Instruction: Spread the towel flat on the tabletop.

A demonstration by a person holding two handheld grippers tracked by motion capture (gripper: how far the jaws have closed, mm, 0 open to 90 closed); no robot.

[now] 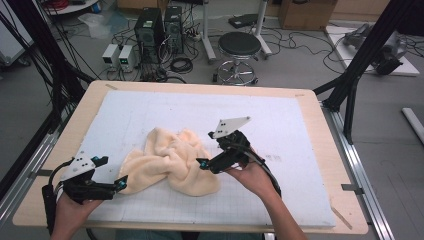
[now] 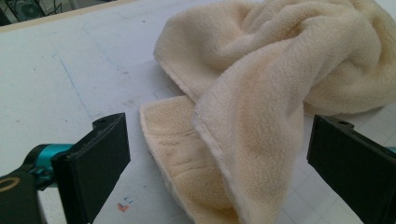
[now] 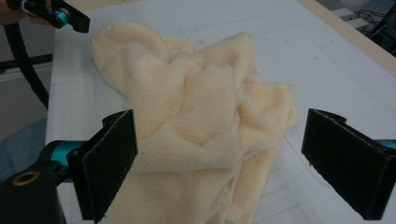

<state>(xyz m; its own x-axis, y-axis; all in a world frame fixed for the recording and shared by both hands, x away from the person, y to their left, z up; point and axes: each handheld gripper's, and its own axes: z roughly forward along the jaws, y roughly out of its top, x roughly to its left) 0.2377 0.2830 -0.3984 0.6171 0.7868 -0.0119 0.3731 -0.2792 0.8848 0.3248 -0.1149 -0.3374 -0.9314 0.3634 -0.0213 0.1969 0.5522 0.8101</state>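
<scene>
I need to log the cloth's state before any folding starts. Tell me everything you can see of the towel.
The towel is pale cream, fluffy terry-like cloth with a stitched hem, lying crumpled in a bunched heap of folds on the white gridded mat, near its middle and front. One hemmed corner lies flat toward the left gripper. The right gripper is at its other side. Both grippers' jaws stand open around its edges, not clamped.

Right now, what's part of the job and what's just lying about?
In the job:
towel, crumpled on the mat
left gripper, open beside its corner
right gripper, open over it

Lying about, on the floor beyond the table:
stool
computer towers
cables
</scene>
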